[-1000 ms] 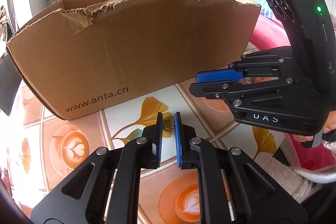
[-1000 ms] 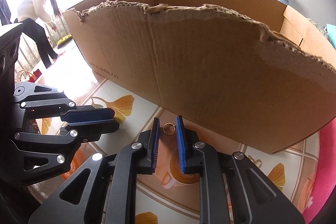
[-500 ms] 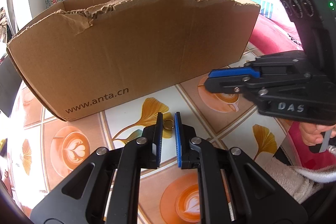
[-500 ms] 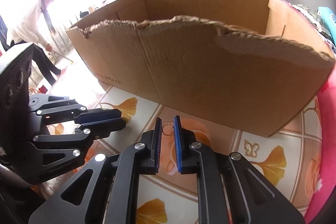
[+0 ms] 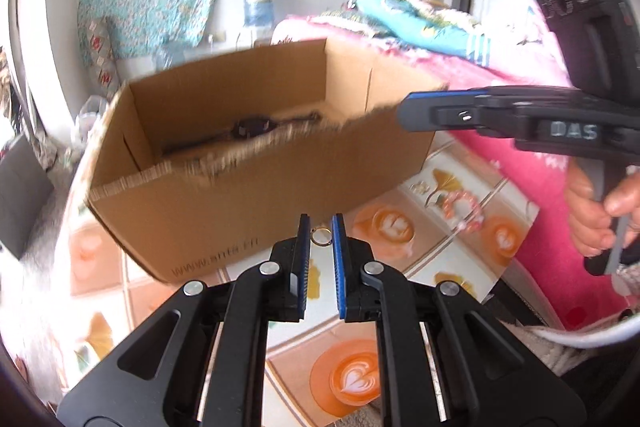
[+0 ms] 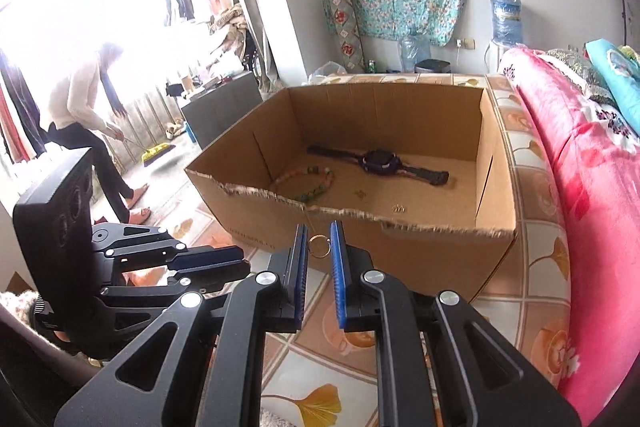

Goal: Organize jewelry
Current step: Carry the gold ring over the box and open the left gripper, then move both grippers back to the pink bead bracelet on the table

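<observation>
Each hand-held gripper is pinched shut on a small gold ring. The left hand-held gripper holds its ring at the very tips of the pads, in front of the near wall of the box. The right hand-held gripper holds its own ring the same way, just short of the box's torn near rim. Both rings are off the tabletop and not yet over the box opening.

The step in hand looks to be carrying both rings over the rim and dropping them inside, where a watch, a bracelet and some small gold pieces already lie on the box floor.

To do it well:
- Keep the squeeze steady; the rings sit at the pad tips and could slip out.
- Clear the ragged cardboard edge fully before letting go, or a ring may catch on it and fall outside.
- Release low over bare box floor so nothing bounces or tangles with the bracelet.
- Keep the two grippers apart as they cross the rim.

A pink bracelet waits near the tabletop's right edge.
</observation>
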Motion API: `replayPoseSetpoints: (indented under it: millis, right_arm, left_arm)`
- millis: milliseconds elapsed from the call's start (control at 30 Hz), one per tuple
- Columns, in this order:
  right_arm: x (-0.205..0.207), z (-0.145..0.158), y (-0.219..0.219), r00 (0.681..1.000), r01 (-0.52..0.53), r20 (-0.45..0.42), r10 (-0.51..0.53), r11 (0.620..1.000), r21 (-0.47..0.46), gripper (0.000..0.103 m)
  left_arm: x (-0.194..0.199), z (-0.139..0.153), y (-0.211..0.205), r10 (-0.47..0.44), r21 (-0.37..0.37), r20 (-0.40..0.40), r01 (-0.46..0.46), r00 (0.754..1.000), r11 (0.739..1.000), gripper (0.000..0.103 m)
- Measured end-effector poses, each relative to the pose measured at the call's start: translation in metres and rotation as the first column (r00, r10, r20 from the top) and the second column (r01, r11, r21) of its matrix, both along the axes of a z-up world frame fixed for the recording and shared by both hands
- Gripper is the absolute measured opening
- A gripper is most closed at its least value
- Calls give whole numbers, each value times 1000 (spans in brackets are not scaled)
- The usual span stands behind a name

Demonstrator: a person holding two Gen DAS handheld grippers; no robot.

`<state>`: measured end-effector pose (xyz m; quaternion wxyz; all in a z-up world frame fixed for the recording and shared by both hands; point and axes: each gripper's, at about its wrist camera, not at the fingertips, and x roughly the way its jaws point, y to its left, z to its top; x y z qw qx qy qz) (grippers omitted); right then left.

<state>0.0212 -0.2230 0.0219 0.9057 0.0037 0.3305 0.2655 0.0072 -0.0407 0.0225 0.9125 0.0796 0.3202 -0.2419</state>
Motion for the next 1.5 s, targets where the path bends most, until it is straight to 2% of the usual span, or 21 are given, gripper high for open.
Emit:
replayPoseSetpoints:
  millis: [133, 233, 333, 400, 467, 600, 667, 800, 833, 933, 1133, 1300, 1500]
  right_arm:
    - [14, 17, -1, 999, 21, 29, -22, 999, 28, 12]
    - [26, 20, 0, 998, 50, 31, -51, 998, 41, 12]
    - [42, 18, 1, 998, 58, 1, -58, 998, 37, 12]
    - [56, 13, 2, 997, 69, -26, -69, 998, 12, 12]
    - [70, 7, 4, 996, 61, -66, -61, 998, -9, 12]
    - [96, -9, 4, 986, 75, -149, -81, 996, -48, 12]
    - [104, -13, 2, 981, 79, -176, -86, 996, -50, 12]
    - [108, -13, -4, 980, 88, -177, -93, 995, -36, 13]
    - [108, -11, -6, 980, 90, -175, -94, 996, -30, 13]
    - [107, -8, -11, 980, 100, -174, -100, 995, -8, 13]
    - [99, 2, -19, 982, 124, -145, -119, 992, 23, 24]
    - [79, 20, -30, 987, 146, -72, -142, 988, 48, 37]
    - [42, 35, -59, 976, 216, -31, -214, 973, 81, 40]
  left_arm:
    - [14, 35, 1, 4, 8, 64, -5, 998, 1000, 10]
    - [38, 51, 5, 9, -18, 45, -8, 999, 1000, 10]
    - [71, 51, 4, 25, -9, -36, -26, 999, 1000, 10]
    - [100, 42, 4, 31, -28, -137, -35, 990, 999, 10]
    - [126, 32, 8, 28, -65, -240, -45, 970, 997, 10]
    - [158, 5, 6, 46, -67, -370, -76, 928, 995, 10]
    - [163, -6, 3, 59, -57, -403, -90, 913, 994, 10]
    - [168, -13, 0, 64, -53, -423, -96, 904, 994, 11]
    - [168, -14, -1, 66, -50, -426, -96, 903, 994, 13]
    - [172, -16, -2, 80, -42, -431, -109, 899, 993, 29]
    - [169, -13, 2, 99, -57, -424, -135, 900, 989, 33]
    - [148, 5, 9, 88, -111, -352, -135, 932, 985, 35]
    - [93, 32, 16, 40, -164, -189, -71, 981, 984, 48]
